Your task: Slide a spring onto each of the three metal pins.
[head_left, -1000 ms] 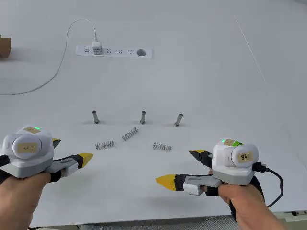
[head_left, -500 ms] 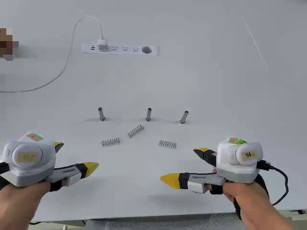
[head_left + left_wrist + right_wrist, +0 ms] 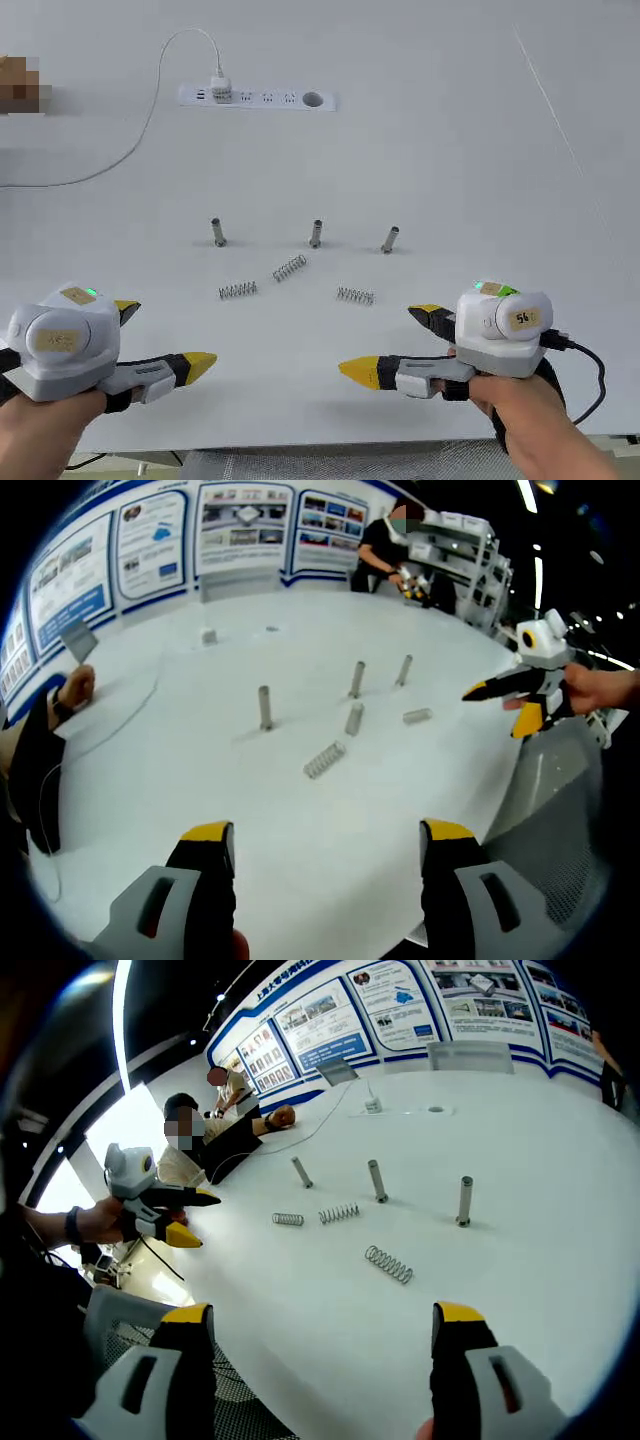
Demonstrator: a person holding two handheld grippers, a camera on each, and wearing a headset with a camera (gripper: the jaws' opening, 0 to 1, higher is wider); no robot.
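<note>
The left gripper (image 3: 167, 335) hovers at the near left edge of the table (image 3: 450, 150), jaws wide and empty. I take it as poised to start, since no spring is on a pin yet. Beyond it three pins stand upright in a row: left pin (image 3: 217, 232), middle pin (image 3: 316, 234), right pin (image 3: 390, 239). A spring lies loose on the table near each: left spring (image 3: 238, 290), middle spring (image 3: 290, 267) slanted and just beside its pin, right spring (image 3: 355, 295). That pairing looks laid out so each spring has a short trip. The right gripper (image 3: 385, 341) hangs at the near right, jaws likewise spread with nothing between them, nearest the right spring. From above, the head view gives the far power strip (image 3: 256, 98) and the row's even spacing. The gripper views, low over the table, show how tall the pins stand, plus wall posters (image 3: 400, 1000) and a person (image 3: 380, 550) across the room.
</note>
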